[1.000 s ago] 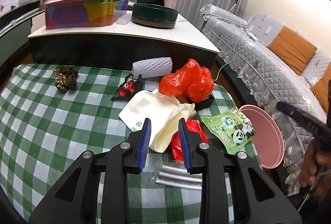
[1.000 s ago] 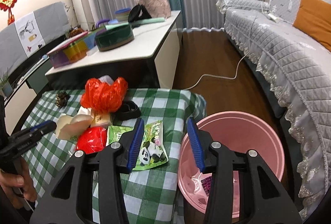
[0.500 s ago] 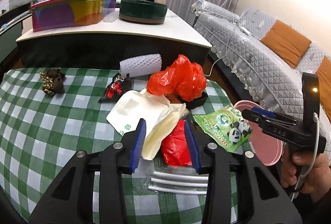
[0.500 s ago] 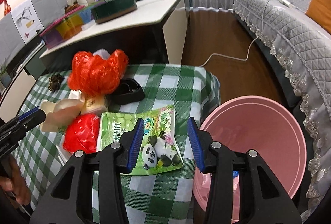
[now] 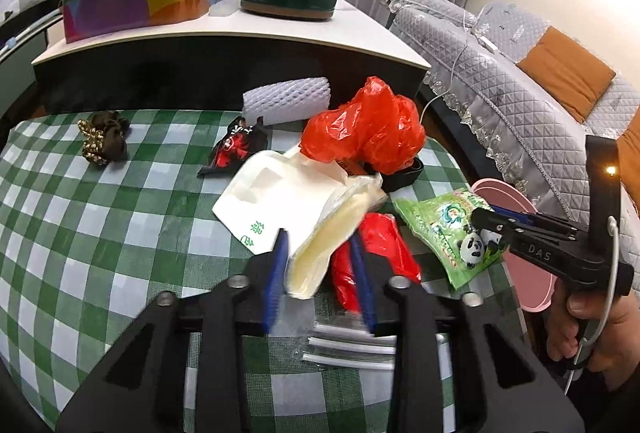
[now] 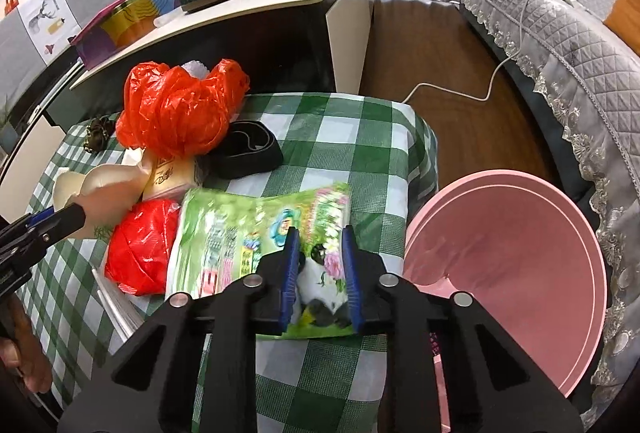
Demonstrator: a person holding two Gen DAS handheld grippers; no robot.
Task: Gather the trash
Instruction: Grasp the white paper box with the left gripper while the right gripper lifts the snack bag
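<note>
Trash lies in a heap on a green-checked table (image 5: 80, 233). My left gripper (image 5: 320, 253) is open, its blue pads on either side of a cream plastic bag (image 5: 320, 241), which also shows in the right wrist view (image 6: 104, 193). A small red bag (image 5: 384, 237) lies right of it. My right gripper (image 6: 318, 253) is open around the near corner of a green panda snack packet (image 6: 256, 229), at the table's right edge; the left wrist view shows it on that packet (image 5: 448, 229). A pink bin (image 6: 512, 265) stands on the floor right of the table.
A big orange-red plastic bag (image 5: 364, 129), a black ring (image 6: 248, 149), a white paper bag (image 5: 276, 193), a white foam net (image 5: 286, 99), a red-black wrapper (image 5: 236, 147) and a brown scrunchie (image 5: 104, 141) lie on the table. Clear tubes (image 5: 348, 349) lie near me. A white counter (image 5: 224, 29) stands behind, a grey sofa (image 6: 560, 25) right.
My left gripper has moved forward and opened wider around the cream bag. My right gripper has come from above the bin to the panda packet and narrowed around its corner.
</note>
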